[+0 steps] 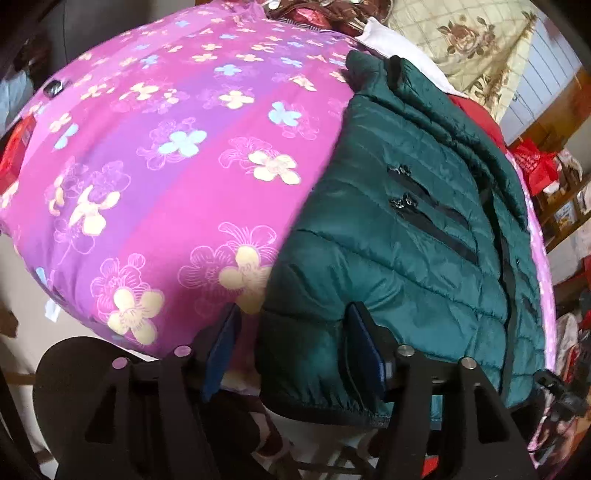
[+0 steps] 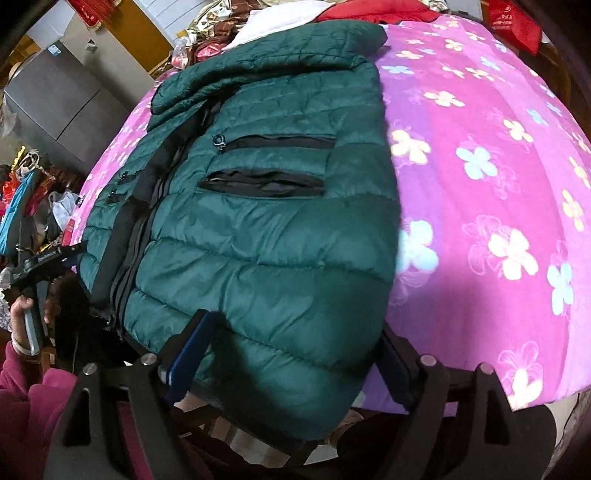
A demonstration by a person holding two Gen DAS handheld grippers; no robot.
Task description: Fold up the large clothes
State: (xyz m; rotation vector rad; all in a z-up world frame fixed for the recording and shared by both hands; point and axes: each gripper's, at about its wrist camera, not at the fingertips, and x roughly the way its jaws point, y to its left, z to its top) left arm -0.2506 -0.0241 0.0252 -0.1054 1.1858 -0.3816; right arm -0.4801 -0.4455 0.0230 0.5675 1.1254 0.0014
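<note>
A dark green quilted puffer jacket (image 1: 399, 258) lies on a pink flowered bedspread (image 1: 177, 155), zipped pockets up, its hem hanging over the near bed edge. My left gripper (image 1: 291, 343) is open, its blue-padded fingers (image 1: 225, 350) standing either side of the jacket's near left hem corner. In the right wrist view the jacket (image 2: 258, 229) fills the middle. My right gripper (image 2: 291, 354) is open, its fingers (image 2: 192, 350) straddling the jacket's near right hem corner. The left gripper's handle (image 2: 40, 258) and the hand holding it show at the far left.
The bedspread (image 2: 498, 184) stretches beyond the jacket. A red cloth (image 2: 373, 11), a white cloth and a floral quilt (image 1: 476, 40) lie at the bed's far end. Shelves with red bags (image 1: 535, 166) and a grey cabinet (image 2: 59, 96) stand alongside.
</note>
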